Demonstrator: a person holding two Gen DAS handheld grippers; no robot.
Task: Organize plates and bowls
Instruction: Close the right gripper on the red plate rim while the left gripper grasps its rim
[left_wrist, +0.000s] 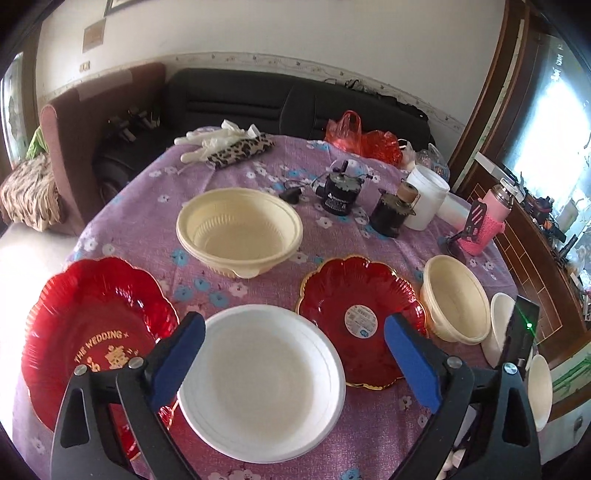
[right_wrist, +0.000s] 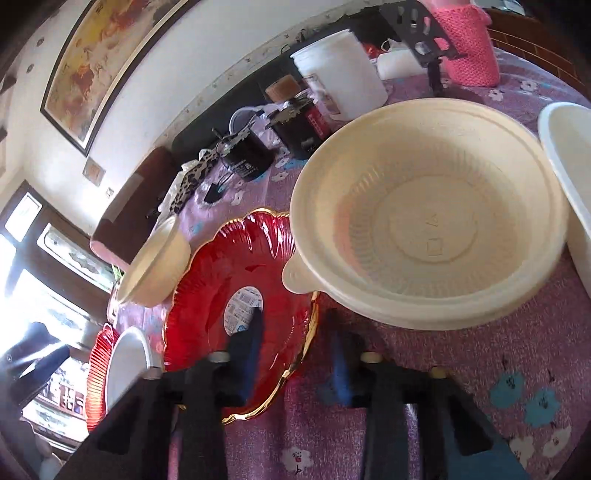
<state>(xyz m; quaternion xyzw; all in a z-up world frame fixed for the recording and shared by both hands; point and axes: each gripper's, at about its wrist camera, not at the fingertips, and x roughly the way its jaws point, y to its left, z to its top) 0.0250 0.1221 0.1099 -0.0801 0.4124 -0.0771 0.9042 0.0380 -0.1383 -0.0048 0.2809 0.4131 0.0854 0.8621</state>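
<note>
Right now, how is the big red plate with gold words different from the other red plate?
The red wedding plate carries gold writing; the gold-rimmed red plate has a round white sticker instead. The wedding plate looks larger and lies partly under the white plate; the gold-rimmed one lies clear of it. Both are scalloped, ribbed and empty.

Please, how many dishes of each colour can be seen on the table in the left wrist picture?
Red plates: 2
Cream bowls: 2
White plate: 1
Total: 5. The white pieces at the right edge are too hidden to count.
</note>
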